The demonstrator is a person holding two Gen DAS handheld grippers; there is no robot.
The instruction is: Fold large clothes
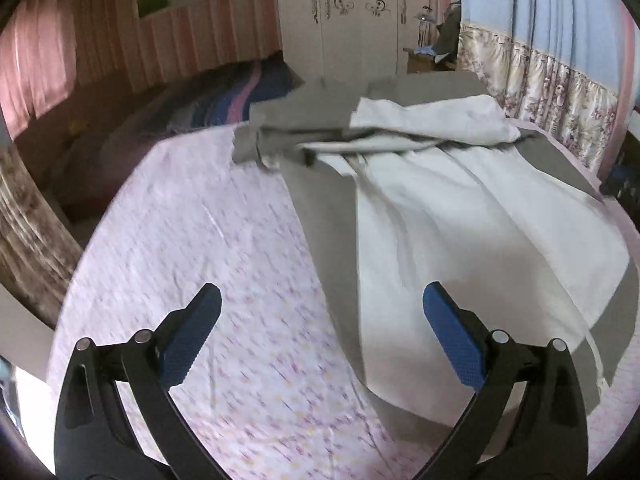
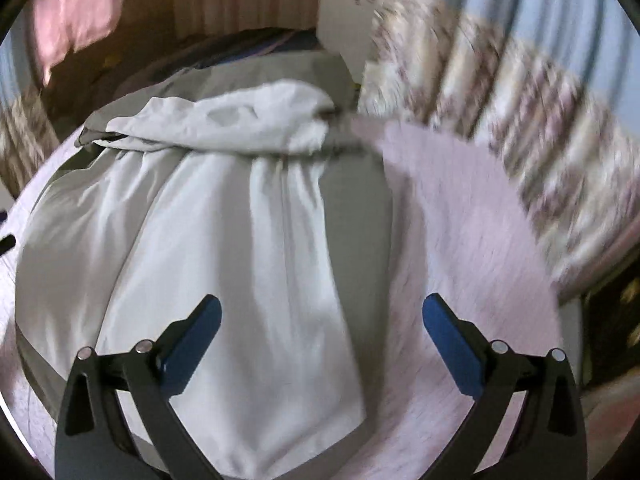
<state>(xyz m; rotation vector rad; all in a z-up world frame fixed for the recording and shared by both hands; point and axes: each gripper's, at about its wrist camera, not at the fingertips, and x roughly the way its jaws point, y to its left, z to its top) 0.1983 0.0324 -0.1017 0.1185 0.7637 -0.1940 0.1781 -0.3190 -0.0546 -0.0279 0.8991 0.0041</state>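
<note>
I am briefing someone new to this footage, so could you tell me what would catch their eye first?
A large grey garment with its pale lining turned outward lies spread across the pink floral bedsheet, filling the middle of both views. In the foreground, the left tool and the right tool stand wide open and empty, their blue pads clear of the cloth.

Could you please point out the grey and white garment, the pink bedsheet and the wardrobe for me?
grey and white garment (image 1: 460, 216): left wrist view, white lining.
pink bedsheet (image 1: 208, 216): left wrist view, bare patch.
wardrobe (image 1: 360, 36): left wrist view, door.
</note>
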